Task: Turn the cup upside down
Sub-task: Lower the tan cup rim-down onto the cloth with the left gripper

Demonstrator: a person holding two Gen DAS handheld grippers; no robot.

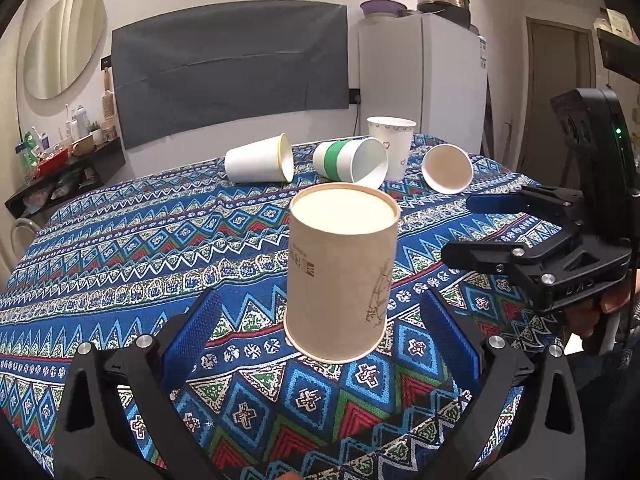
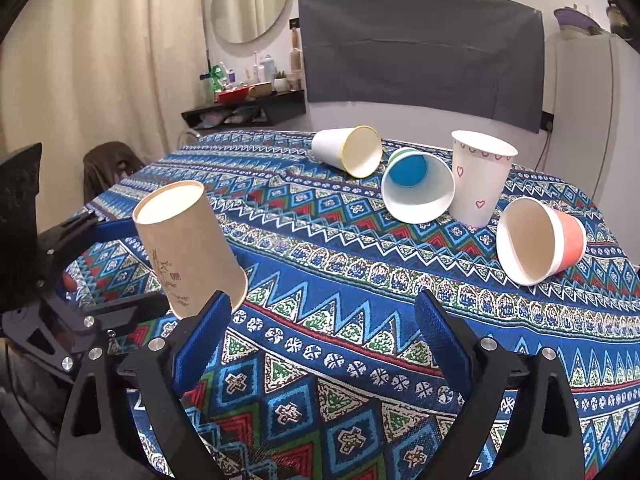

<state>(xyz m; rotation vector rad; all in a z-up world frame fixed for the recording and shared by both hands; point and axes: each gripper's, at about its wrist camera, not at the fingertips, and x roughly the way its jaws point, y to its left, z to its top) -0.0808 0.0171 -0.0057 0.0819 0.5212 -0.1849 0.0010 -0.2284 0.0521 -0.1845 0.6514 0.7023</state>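
On patterned tablecloth [image 1: 120, 248]: brown cup [image 1: 340, 272] stands inverted, rim down, between spread fingers of left gripper [image 1: 328, 336], untouched. Right gripper [image 2: 324, 336] also spread, holding nothing.

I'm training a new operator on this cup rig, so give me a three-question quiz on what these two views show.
1. True or false: the brown cup stands mouth down on the tablecloth.
2. How many cups near the far edge lie on their sides? A) one B) three C) four
3. Fill in: the only far cup standing upright is the white one printed with small ____.

Key
1. True. Its closed base faces up, between the fingers of the open left gripper; the right gripper is open too.
2. B: the yellow-rimmed cup, the green-striped cup and the orange cup.
3. Hearts, on the heart cup.
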